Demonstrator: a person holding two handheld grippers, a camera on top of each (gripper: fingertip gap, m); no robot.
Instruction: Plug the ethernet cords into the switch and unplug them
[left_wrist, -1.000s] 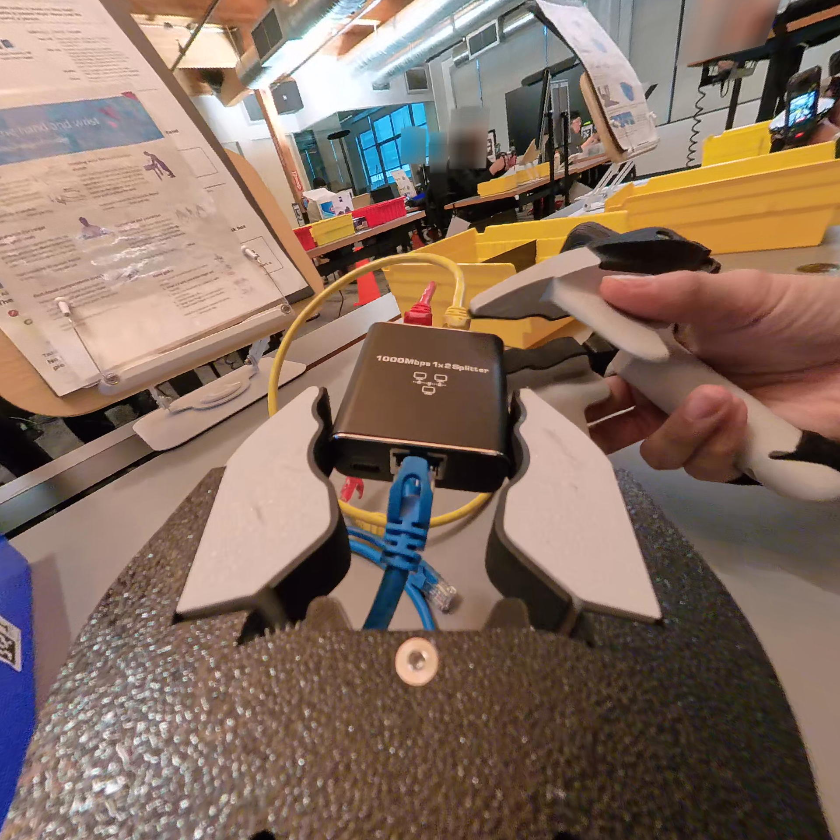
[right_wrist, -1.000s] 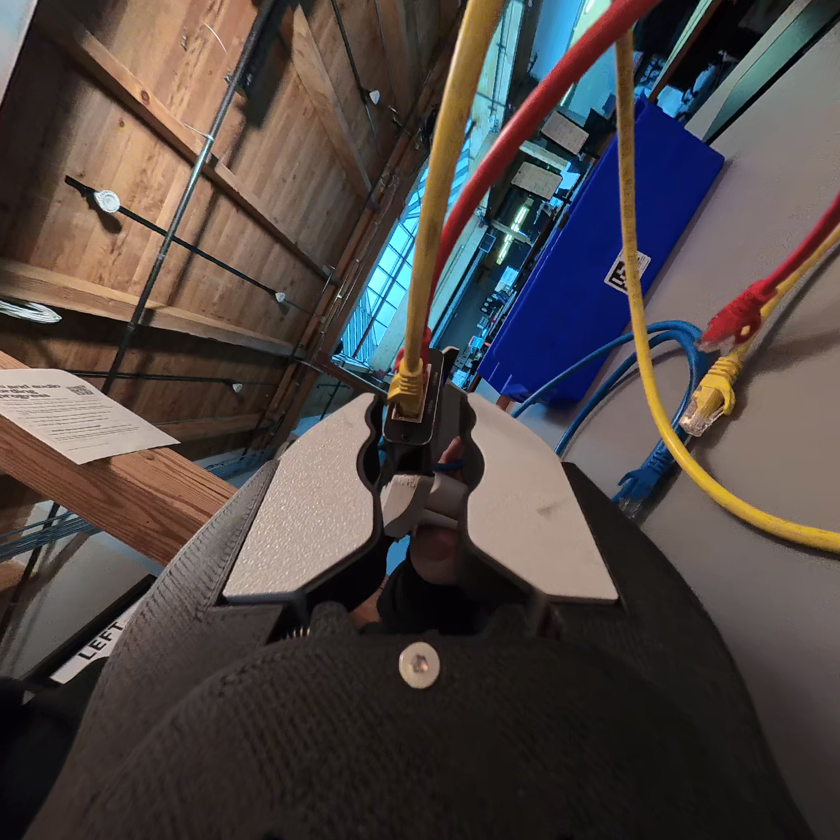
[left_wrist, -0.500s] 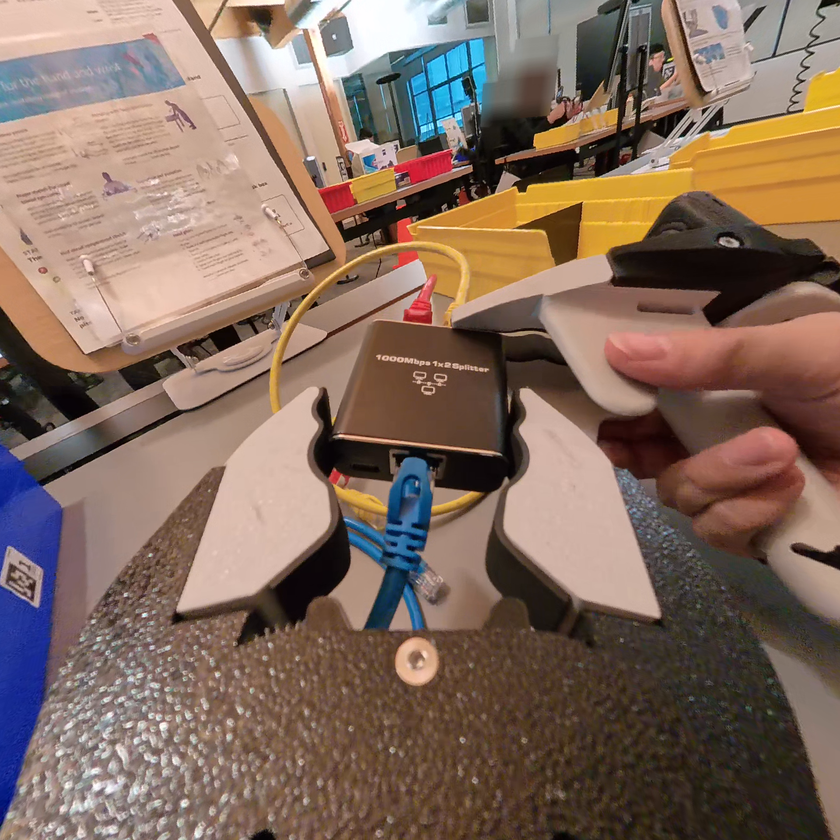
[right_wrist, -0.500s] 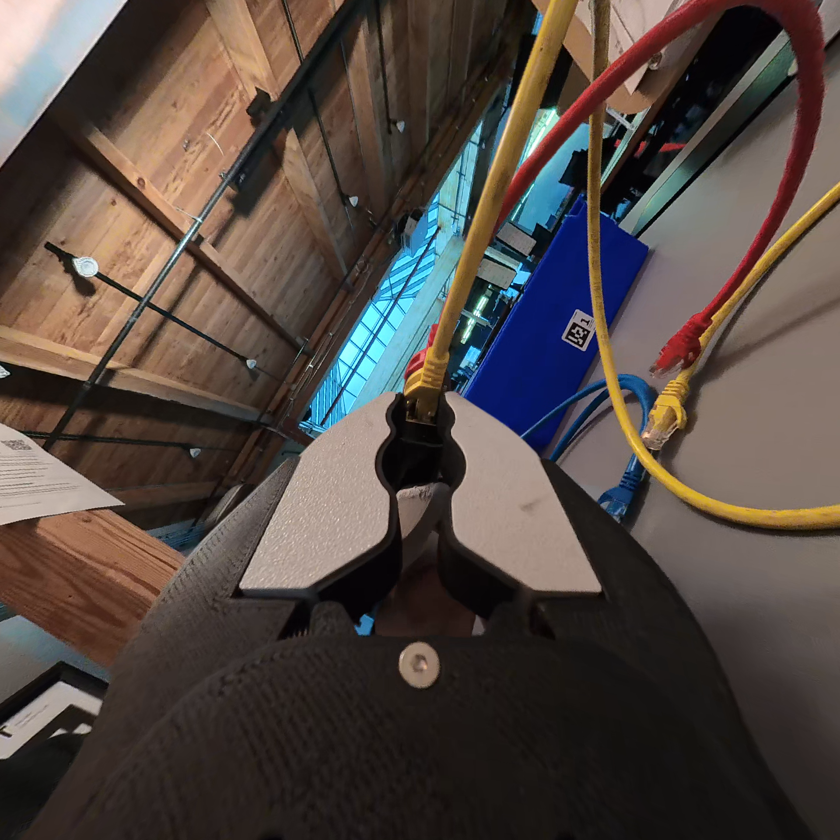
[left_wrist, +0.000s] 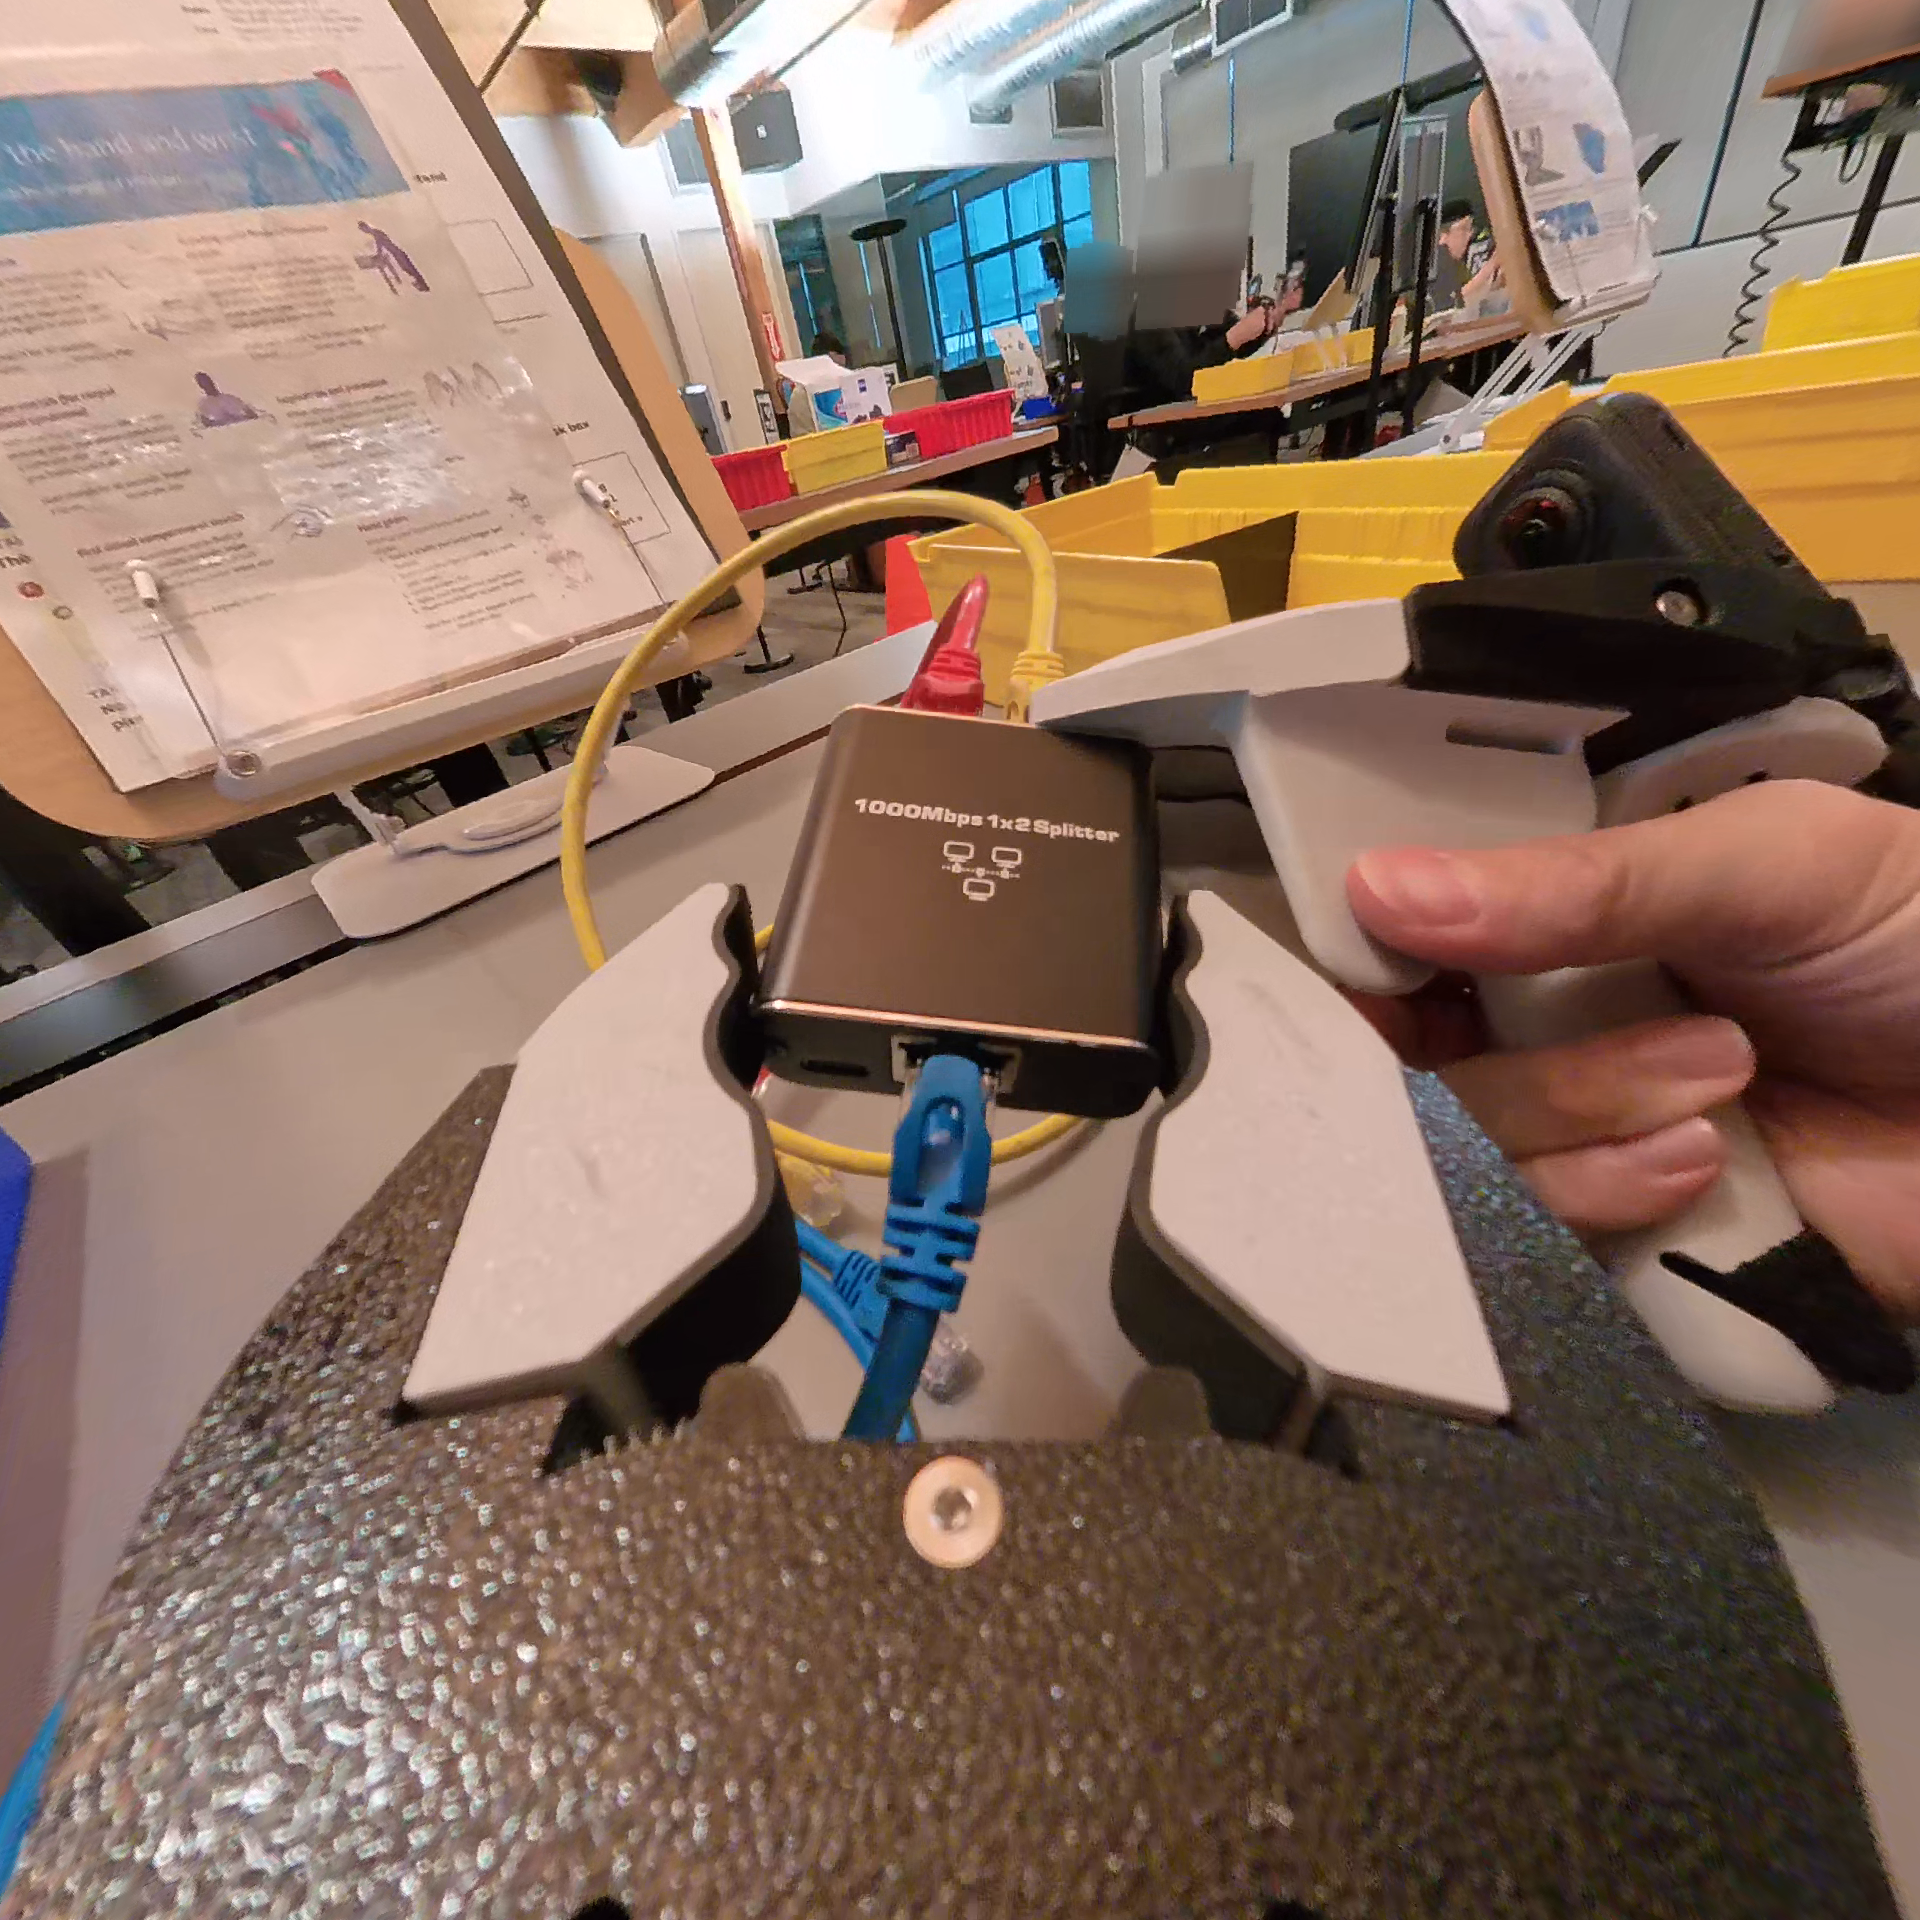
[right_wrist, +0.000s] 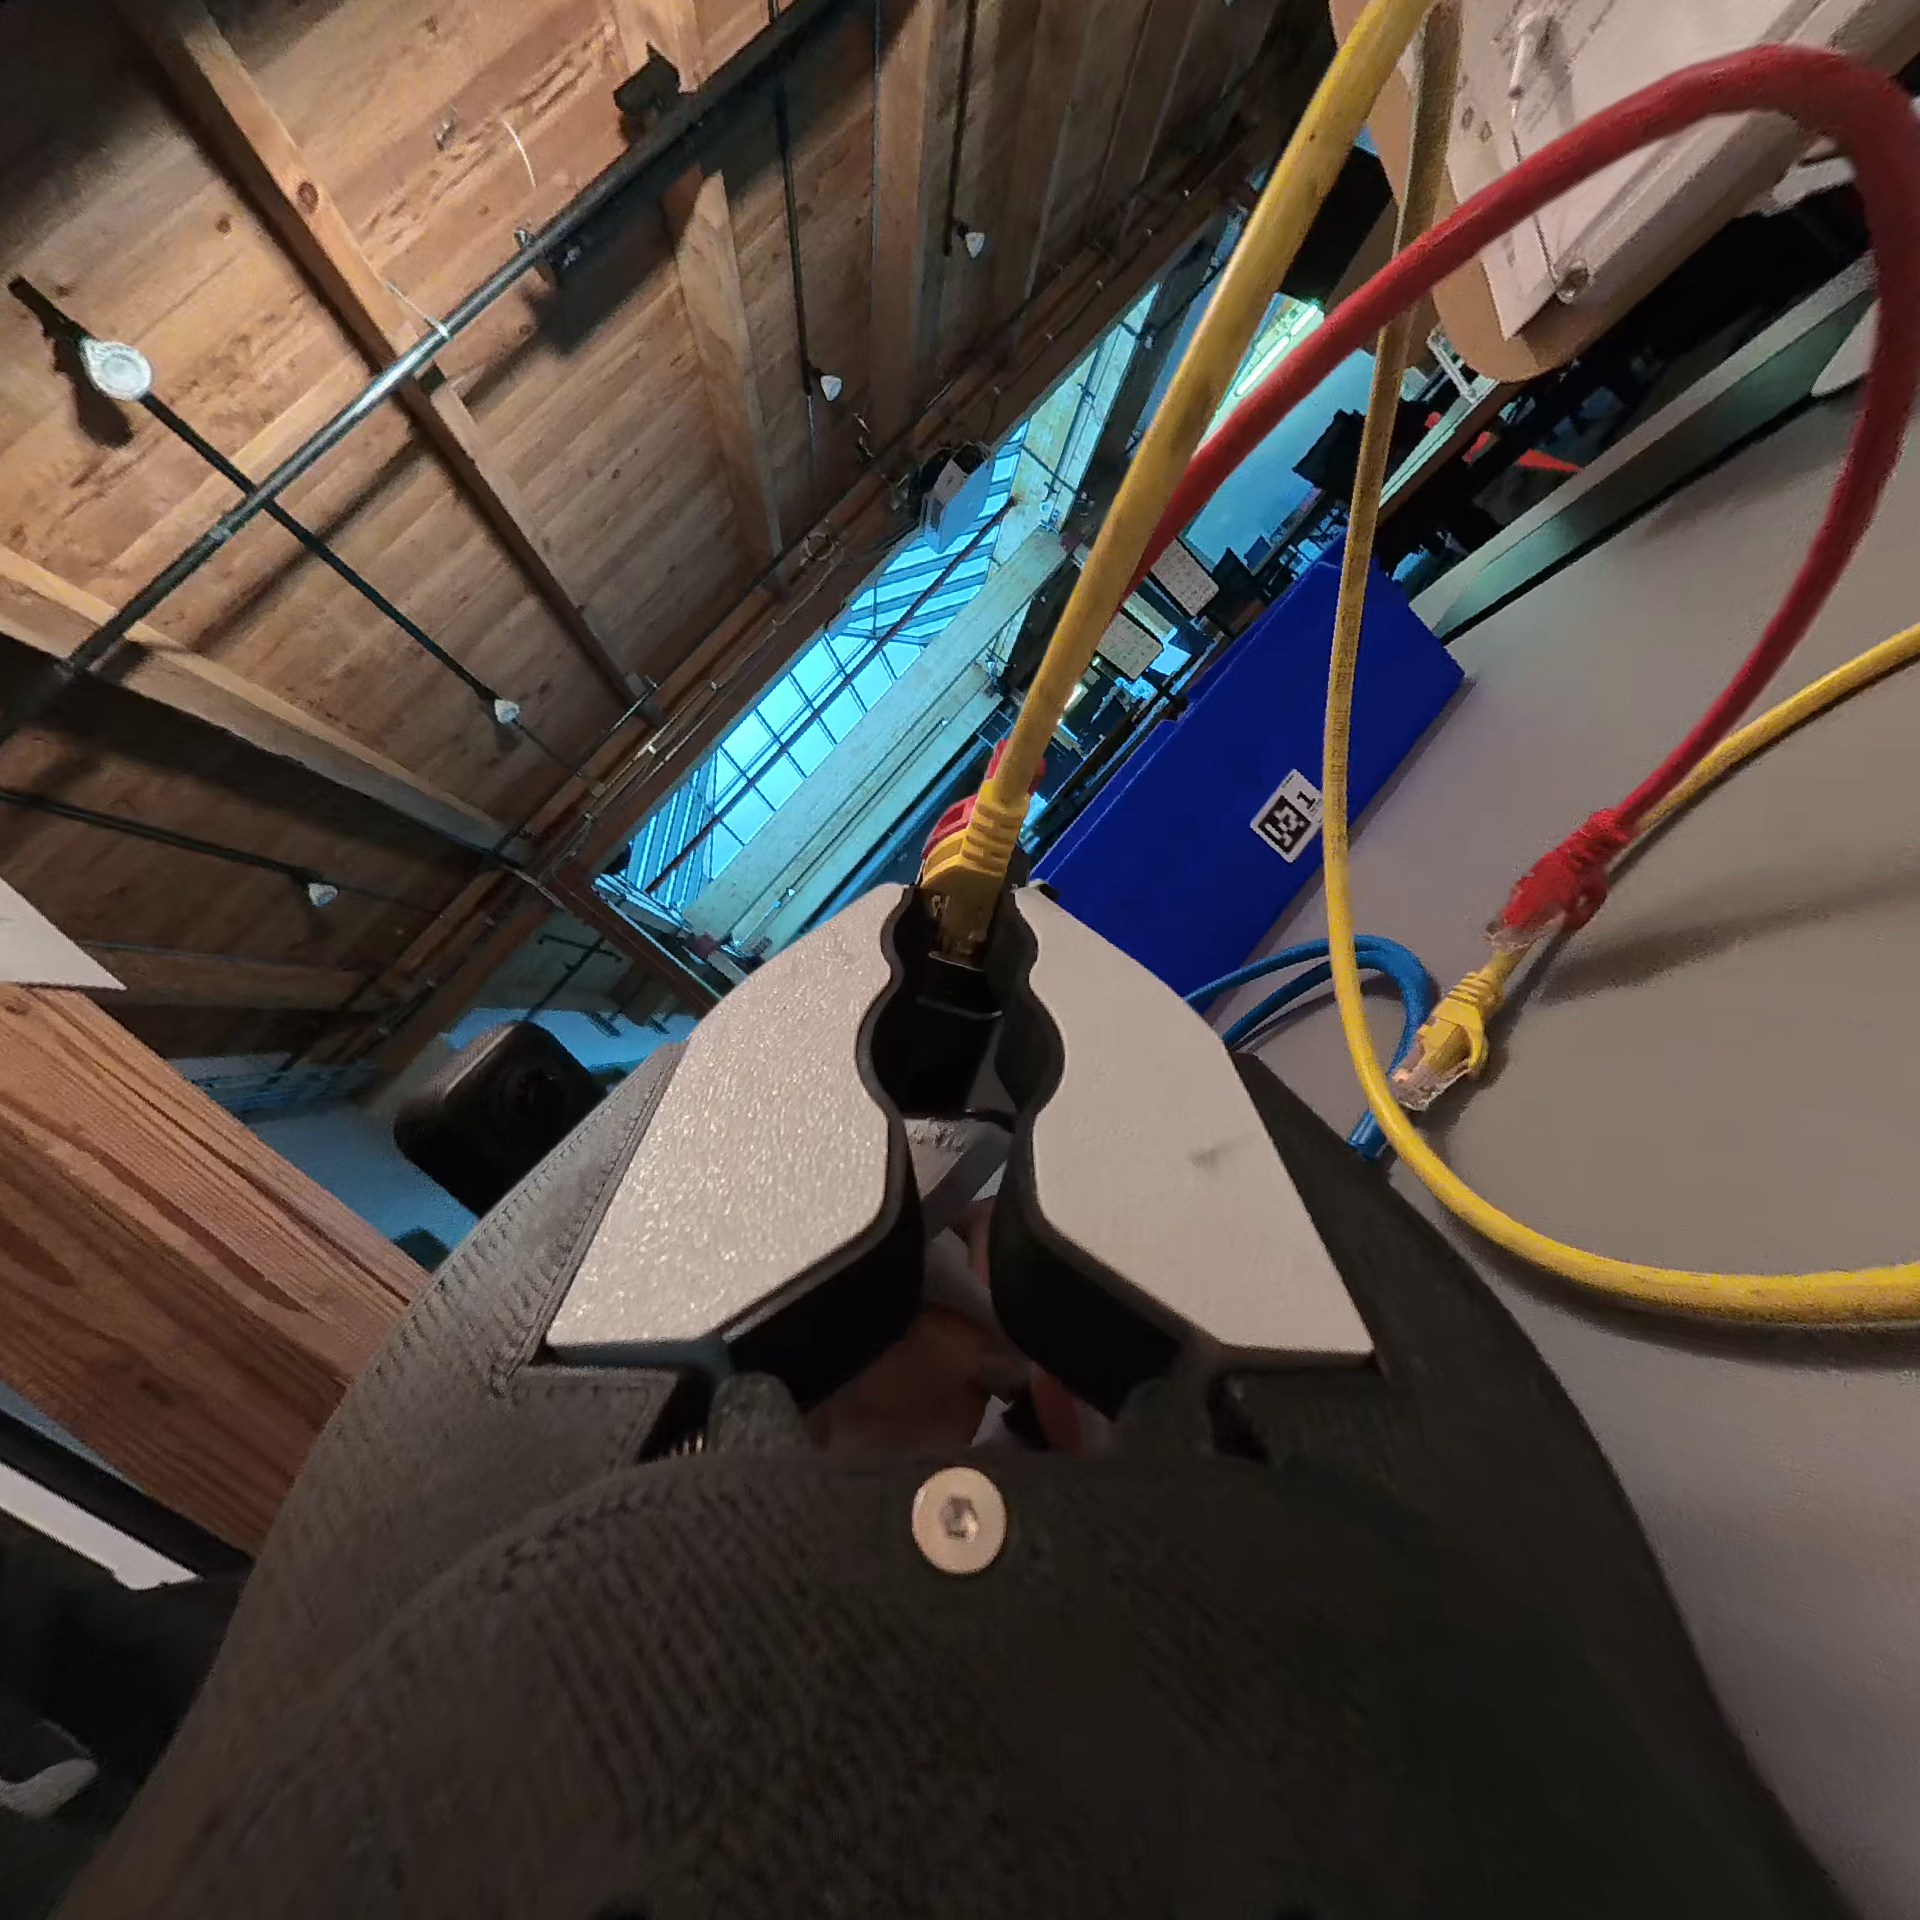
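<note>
My left gripper (left_wrist: 956, 966) is shut on the black switch (left_wrist: 977, 790) and holds it above the grey table. A blue cord (left_wrist: 930, 1174) is plugged into its near port. A red plug (left_wrist: 951, 665) and a yellow plug (left_wrist: 1034, 665) sit in its far ports. My right gripper (right_wrist: 951, 935) is shut on the yellow plug (right_wrist: 966, 883) at the switch; it also shows in the left wrist view (left_wrist: 1195, 675), coming in from the right. The loose red end (right_wrist: 1548, 894) and loose yellow end (right_wrist: 1444, 1049) lie on the table.
A hand (left_wrist: 1714, 987) holds the right gripper's handle. A document stand (left_wrist: 312, 416) is at the far left, and yellow bins (left_wrist: 1351, 540) are behind. A blue box (right_wrist: 1226, 790) sits on the grey table (right_wrist: 1714, 1091) beside the blue cord loop (right_wrist: 1340, 956).
My right gripper has closed from wide around the switch's end to shut on the yellow plug, and has come nearer. My left gripper still holds the switch; the view has tilted slightly.
</note>
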